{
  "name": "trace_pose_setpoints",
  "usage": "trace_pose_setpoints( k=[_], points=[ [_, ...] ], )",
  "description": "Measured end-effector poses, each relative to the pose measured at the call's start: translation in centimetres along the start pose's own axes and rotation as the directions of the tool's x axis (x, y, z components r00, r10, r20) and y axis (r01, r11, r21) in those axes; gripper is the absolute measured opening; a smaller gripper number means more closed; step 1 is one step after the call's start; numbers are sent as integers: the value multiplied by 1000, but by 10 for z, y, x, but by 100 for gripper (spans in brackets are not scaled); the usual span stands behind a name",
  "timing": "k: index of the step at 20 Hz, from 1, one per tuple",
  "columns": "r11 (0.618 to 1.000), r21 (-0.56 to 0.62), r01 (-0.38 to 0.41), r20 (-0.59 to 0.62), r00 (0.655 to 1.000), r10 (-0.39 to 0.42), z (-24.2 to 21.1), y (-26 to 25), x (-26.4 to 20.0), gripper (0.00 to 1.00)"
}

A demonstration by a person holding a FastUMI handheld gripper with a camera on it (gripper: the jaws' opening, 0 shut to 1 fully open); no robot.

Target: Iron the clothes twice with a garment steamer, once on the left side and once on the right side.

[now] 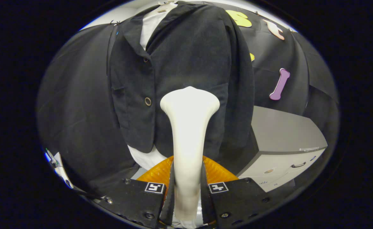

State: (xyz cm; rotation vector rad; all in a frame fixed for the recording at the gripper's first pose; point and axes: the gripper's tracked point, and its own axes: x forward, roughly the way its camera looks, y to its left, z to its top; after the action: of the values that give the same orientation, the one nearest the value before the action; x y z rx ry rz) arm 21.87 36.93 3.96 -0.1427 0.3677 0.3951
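Gripper view looks straight at a dark jacket (186,63) hanging upright in front of the booth's black cloth wall, with a white shirt (149,24) under it showing at the collar and again at the hem. The jacket's long axis runs vertically, from the collar at the top down to the hem just above the fingers. The buttoned front edge, with a round button (148,101), lies to the left of centre. Beside the jacket on the right stands a grey drawer cabinet (285,140), apart from the cloth.

The garment steamer (189,127) rises from between the fingers directly toward the jacket, its handle pointing along the fingers' line and its flared head at about mid-height of the front panel that lies right of the buttons. The gripper (188,190) is closed on the steamer's handle, both fingers pressing its sides. From here a stroke seems to call for travel up or down along the jacket's length, then a sideways shift to the panel left of the buttons.

Whether the head touches the fabric or hangs just off it I cannot tell; its working face is turned away. An orange ribbed piece (218,171) sits behind the fingers, its nature unclear. The jacket's sleeves and hanger are hard to make out, and no steam is visible.
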Motion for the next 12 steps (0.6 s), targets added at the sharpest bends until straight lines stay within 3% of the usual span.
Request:
trace_pose_setpoints(
  k=[12],
  points=[
    [1000,-12,-8,-109,994,7,-54,5,18,37]
  ],
)
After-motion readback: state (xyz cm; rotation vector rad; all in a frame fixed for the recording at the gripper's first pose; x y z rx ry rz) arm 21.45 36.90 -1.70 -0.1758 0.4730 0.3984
